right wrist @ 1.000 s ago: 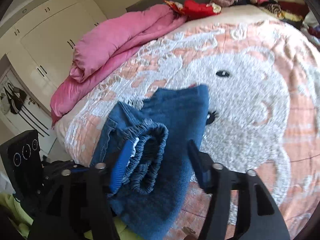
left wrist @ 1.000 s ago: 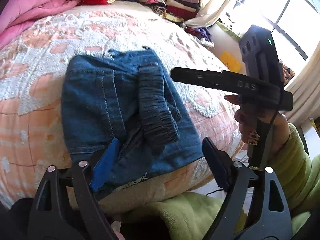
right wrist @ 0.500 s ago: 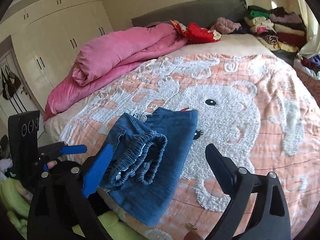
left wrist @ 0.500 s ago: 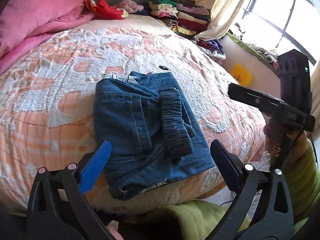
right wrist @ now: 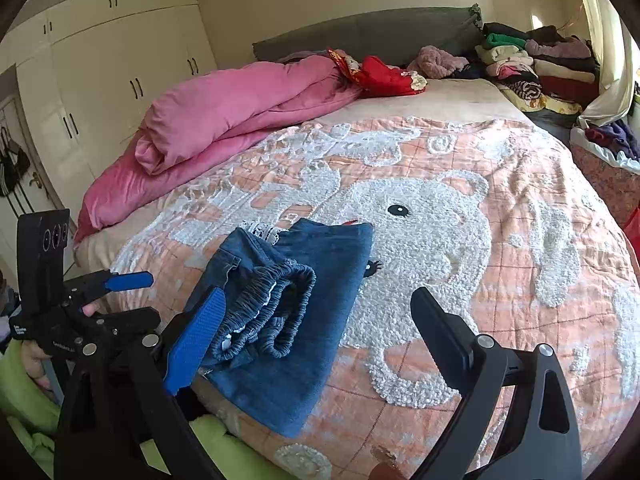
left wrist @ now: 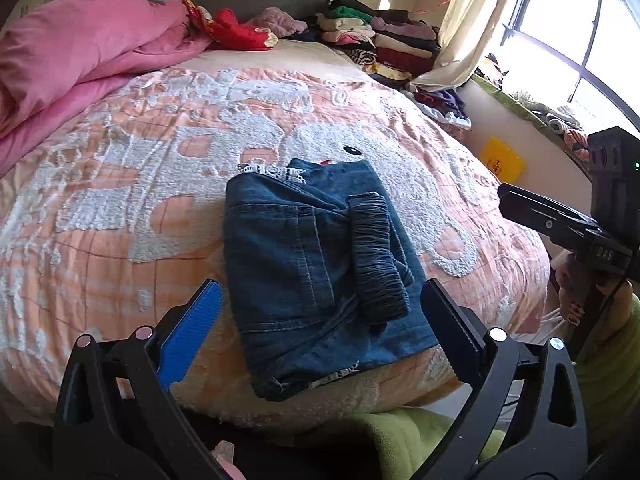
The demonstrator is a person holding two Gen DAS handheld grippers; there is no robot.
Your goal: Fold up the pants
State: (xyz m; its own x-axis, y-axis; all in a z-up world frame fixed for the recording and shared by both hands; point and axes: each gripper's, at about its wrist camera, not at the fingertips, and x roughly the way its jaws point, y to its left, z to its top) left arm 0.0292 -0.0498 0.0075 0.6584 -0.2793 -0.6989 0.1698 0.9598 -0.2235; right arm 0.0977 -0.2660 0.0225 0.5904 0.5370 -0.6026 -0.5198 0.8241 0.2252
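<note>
Pants [left wrist: 316,264] lie folded into a compact denim bundle, centre of left-wrist frame, near bed [left wrist: 120,216] front edge, elastic waistband on top. Left gripper [left wrist: 320,324] jaws wide open, nothing btwn them; right gripper [right wrist: 316,340] same, clear of fabric. Looks like final fold done & released. Next, prob: just tidy any loose edge, w/ a light pinch, or pull away.

Both tools now stand wide apart and clear of the folded pants [left wrist: 316,264]: the left tool [left wrist: 320,320] and right tool [right wrist: 316,344] have let go, lifted and drawn back.
</note>
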